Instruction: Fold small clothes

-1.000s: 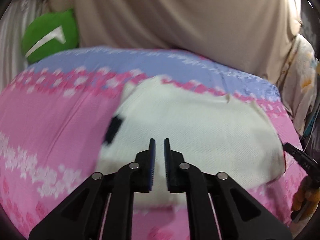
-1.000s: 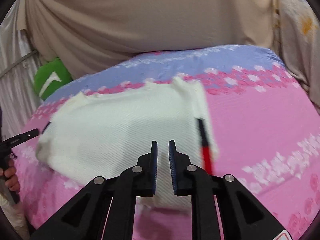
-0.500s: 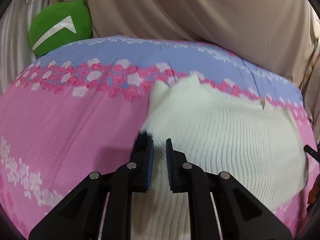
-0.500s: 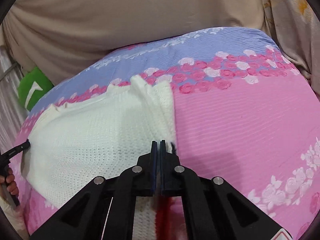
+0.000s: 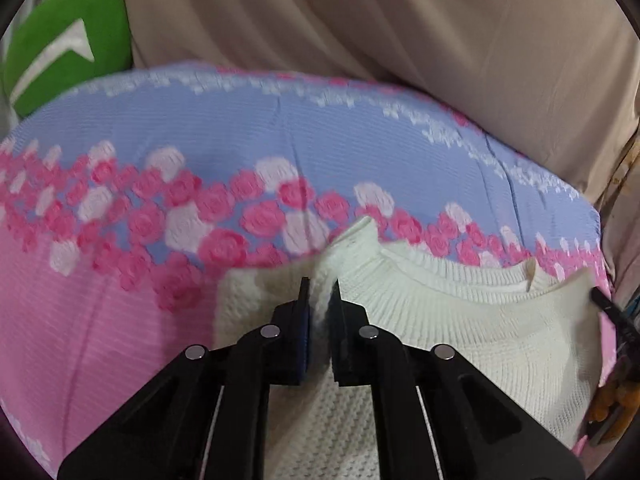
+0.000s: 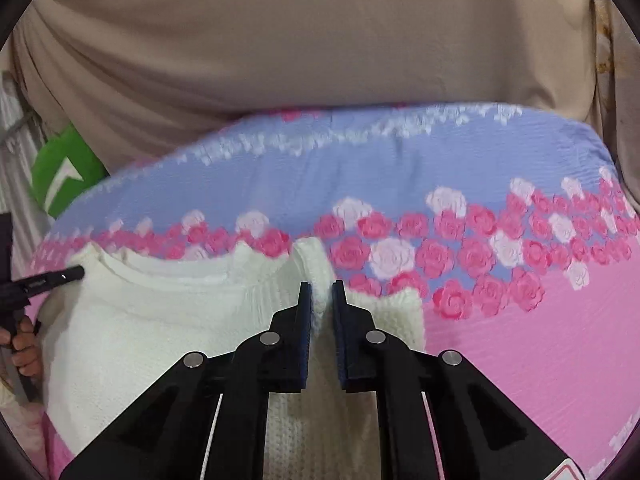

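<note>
Both tongs low, pinching white sweater (image 5: 460, 332) shoulders

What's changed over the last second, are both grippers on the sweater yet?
Yes. Both grippers moved forward from the near hem to the shoulders of the white knit sweater. The left gripper, slightly open a second ago, now pinches the left shoulder; the right gripper pinches the right one. The floral bedcover, beige curtain and green cushion stayed put.
</note>
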The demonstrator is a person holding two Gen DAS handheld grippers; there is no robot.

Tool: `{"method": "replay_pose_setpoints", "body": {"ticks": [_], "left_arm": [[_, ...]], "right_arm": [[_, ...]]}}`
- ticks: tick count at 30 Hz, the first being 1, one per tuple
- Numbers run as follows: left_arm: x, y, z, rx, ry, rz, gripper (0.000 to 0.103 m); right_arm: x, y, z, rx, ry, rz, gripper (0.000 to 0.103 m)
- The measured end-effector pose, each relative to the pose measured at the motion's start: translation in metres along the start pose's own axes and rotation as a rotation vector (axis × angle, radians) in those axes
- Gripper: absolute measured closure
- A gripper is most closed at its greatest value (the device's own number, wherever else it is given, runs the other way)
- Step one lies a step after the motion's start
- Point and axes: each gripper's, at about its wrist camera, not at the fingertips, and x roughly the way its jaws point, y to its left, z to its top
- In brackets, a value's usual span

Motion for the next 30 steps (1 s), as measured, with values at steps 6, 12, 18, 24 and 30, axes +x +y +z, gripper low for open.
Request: {"method": "replay_pose_setpoints", "body": {"ticks": [6, 12, 18, 24, 30], "left_arm": [[0.026, 0.009, -0.003, 0.000, 0.034, 0.055, 0.095], [-0.041, -0.012, -0.013, 0.080, -0.093, 0.113, 0.089], [-0.093, -0.069, -0.070, 0.211, -0.113, -0.020, 0.070], [-0.062, -0.068, -0.130, 0.234, 0.024, -0.003, 0.068], [-0.090, 0.005, -0.146, 0.118, 0.017, 0.089, 0.070]], "right_arm": [[0.042, -0.036, -0.013, 0.109, 0.149, -0.012, 0.094], [-0.035, 0.017, -0.018, -0.003, -0.010, -0.040, 0.081], [-0.050, 0.125, -0.086, -0.182, 0.130, 0.252, 0.081], [-0.053, 0.121, -0.135, -0.182, 0.201, 0.225, 0.095], [-0.090, 0.002, -0.155, 0.060, 0.185, 0.058, 0.103]]}}
